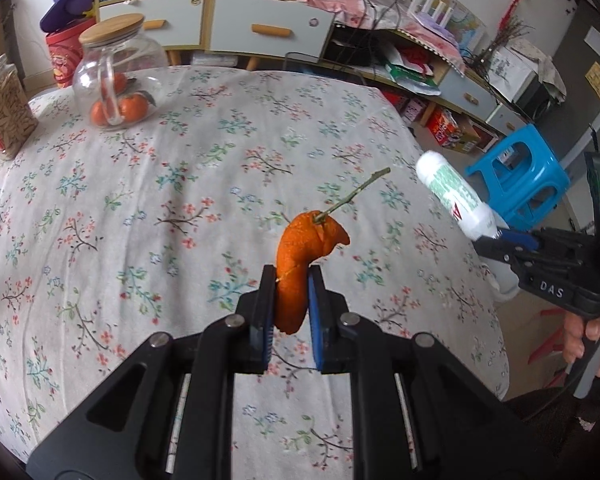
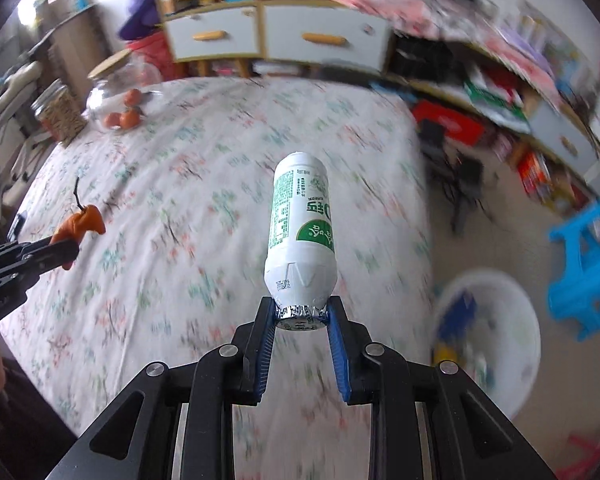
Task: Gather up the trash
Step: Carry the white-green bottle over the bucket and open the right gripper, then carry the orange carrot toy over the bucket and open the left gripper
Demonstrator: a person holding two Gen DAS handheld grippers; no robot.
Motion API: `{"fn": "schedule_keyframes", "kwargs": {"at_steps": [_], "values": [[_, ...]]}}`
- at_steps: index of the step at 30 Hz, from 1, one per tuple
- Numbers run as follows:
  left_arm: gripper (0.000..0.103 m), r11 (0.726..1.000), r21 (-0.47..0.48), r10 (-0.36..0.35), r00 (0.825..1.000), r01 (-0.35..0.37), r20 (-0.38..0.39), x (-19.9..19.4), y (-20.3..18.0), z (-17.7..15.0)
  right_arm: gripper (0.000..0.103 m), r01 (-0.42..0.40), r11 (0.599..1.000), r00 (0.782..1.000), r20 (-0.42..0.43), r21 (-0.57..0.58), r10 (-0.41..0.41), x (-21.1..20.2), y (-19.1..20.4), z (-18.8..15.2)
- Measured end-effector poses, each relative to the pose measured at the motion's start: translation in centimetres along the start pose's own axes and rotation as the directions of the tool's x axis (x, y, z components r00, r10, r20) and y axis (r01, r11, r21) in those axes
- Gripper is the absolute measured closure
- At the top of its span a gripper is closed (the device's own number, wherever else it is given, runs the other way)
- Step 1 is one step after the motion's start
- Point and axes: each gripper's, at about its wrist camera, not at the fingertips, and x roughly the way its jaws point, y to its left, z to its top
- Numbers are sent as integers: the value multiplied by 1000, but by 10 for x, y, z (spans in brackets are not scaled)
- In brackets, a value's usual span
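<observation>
Before us a table (image 1: 180,208) in a floral cloth carries a jar (image 1: 116,76) of oranges at its far left. We hold our left tongs (image 1: 292,292) clamped on an orange peel (image 1: 300,256), lifted above the cloth. Our right tongs (image 2: 300,320) grip a white bottle (image 2: 300,236) by its foil top, near the table's right edge, above a white bin (image 2: 512,320) on the floor.

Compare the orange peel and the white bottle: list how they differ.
The orange peel is soft, curled and orange with a thin stem; the white bottle is a rigid white cylinder with green print. The left hand-held gripper pinches the peel across its middle; the right hand-held gripper holds the bottle by its foil-capped end. Both are lifted above the floral tablecloth.
</observation>
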Motion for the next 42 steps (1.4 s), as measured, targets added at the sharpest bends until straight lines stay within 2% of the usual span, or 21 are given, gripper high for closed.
{"fn": "schedule_keyframes", "kwargs": {"at_steps": [3, 10, 16, 21, 22, 24, 25, 26, 33, 37, 42], "values": [[87, 999, 17, -29, 999, 29, -18, 2, -14, -3, 76, -23, 996, 1000, 10, 83, 22, -11, -27, -20], [87, 995, 74, -63, 997, 66, -49, 15, -55, -8, 76, 72, 954, 997, 1, 291, -75, -15, -111, -59], [87, 991, 106, -73, 994, 80, -77, 31, -84, -10, 76, 85, 918, 995, 9, 387, -96, -16, -157, -77], [87, 989, 117, -79, 993, 90, -90, 40, -103, -13, 76, 71, 907, 996, 25, 414, -89, -10, -180, -85], [87, 988, 122, -82, 992, 93, -92, 42, -108, -14, 75, 50, 897, 997, 28, 438, -69, -8, -188, -87], [87, 987, 128, -85, 992, 97, -95, 44, -116, -15, 63, 23, 878, 999, 24, 478, -40, -8, -199, -94], [87, 986, 134, -86, 992, 98, -98, 46, -121, -15, 52, 16, 870, 999, 28, 493, -34, -9, -203, -98], [87, 985, 140, -85, 991, 98, -99, 47, -125, -15, 47, 15, 865, 999, 29, 501, -34, -11, -205, -101], [87, 971, 206, -107, 990, 123, -88, 53, -170, -7, 43, 20, 848, 999, 28, 530, -41, -26, -224, -129], [86, 954, 262, -120, 986, 147, -115, 70, -204, -8, 42, 32, 822, 998, 25, 568, -55, -34, -244, -148], [86, 942, 280, -138, 976, 183, -171, 100, -235, -10, 42, 40, 792, 997, 25, 609, -70, -41, -265, -163]]}}
